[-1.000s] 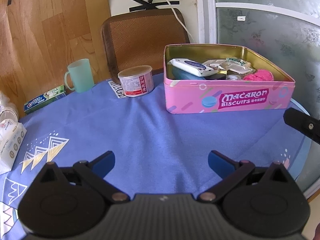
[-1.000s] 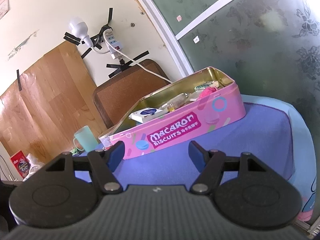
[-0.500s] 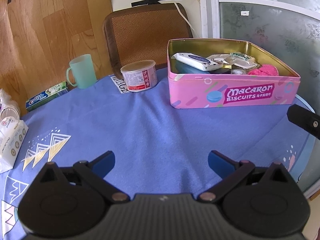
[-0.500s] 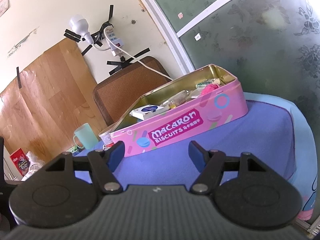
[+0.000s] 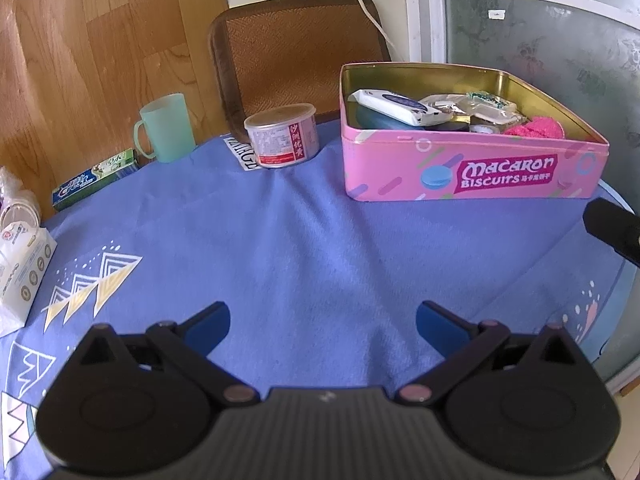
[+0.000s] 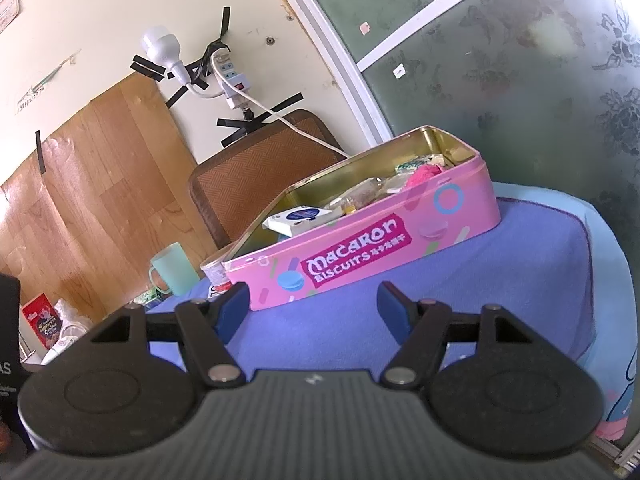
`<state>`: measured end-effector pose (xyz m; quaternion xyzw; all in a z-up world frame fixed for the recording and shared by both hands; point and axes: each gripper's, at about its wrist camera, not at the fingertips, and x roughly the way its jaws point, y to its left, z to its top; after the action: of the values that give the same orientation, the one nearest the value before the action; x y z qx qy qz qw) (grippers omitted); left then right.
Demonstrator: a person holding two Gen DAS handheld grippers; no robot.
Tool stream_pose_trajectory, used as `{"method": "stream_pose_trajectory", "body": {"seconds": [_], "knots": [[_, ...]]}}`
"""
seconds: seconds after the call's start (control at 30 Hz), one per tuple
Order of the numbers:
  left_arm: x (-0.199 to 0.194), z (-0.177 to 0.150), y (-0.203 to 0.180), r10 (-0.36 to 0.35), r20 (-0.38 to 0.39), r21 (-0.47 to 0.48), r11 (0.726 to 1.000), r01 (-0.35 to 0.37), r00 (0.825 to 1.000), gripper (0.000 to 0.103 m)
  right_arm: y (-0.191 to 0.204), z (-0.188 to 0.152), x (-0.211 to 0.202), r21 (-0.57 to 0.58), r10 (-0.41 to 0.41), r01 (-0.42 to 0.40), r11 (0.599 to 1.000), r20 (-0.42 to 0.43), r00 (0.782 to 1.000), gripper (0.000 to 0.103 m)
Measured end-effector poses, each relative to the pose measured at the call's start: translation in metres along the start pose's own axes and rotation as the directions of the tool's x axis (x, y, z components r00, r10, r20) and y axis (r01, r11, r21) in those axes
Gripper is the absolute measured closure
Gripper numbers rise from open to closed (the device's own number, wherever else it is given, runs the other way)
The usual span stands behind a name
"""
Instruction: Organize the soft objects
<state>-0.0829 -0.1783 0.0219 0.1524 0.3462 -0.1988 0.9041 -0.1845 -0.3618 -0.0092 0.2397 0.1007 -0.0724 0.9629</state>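
Observation:
A pink "Macaron Biscuits" tin stands open on the blue tablecloth at the far right; it also shows in the right wrist view. Inside lie a white tissue pack, clear wrapped packets and a pink fluffy object. My left gripper is open and empty, low over the cloth, well short of the tin. My right gripper is open and empty, just in front of the tin's long side; part of it shows at the left view's right edge.
A round can, a green mug and a toothpaste box stand at the table's far side. A white tissue pack lies at the left edge. A brown chair back stands behind the table. The table edge drops off at the right.
Both grippers have drawn back and risen slightly, so the tin looks a little farther off and more of the wall shows. Both stay open and empty.

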Motion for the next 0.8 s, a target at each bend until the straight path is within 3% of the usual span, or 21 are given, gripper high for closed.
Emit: {"method": "stream_pose_trajectory", "body": {"seconds": [0.8], "knots": [[0.0001, -0.0014, -0.0049, 0.009, -0.017, 0.032, 0.999, -0.008, 1.0, 0.0, 0.0, 0.0013, -0.0008, 0.003, 0.018, -0.018, 1.0, 0.01, 1.0, 0.031]]}}
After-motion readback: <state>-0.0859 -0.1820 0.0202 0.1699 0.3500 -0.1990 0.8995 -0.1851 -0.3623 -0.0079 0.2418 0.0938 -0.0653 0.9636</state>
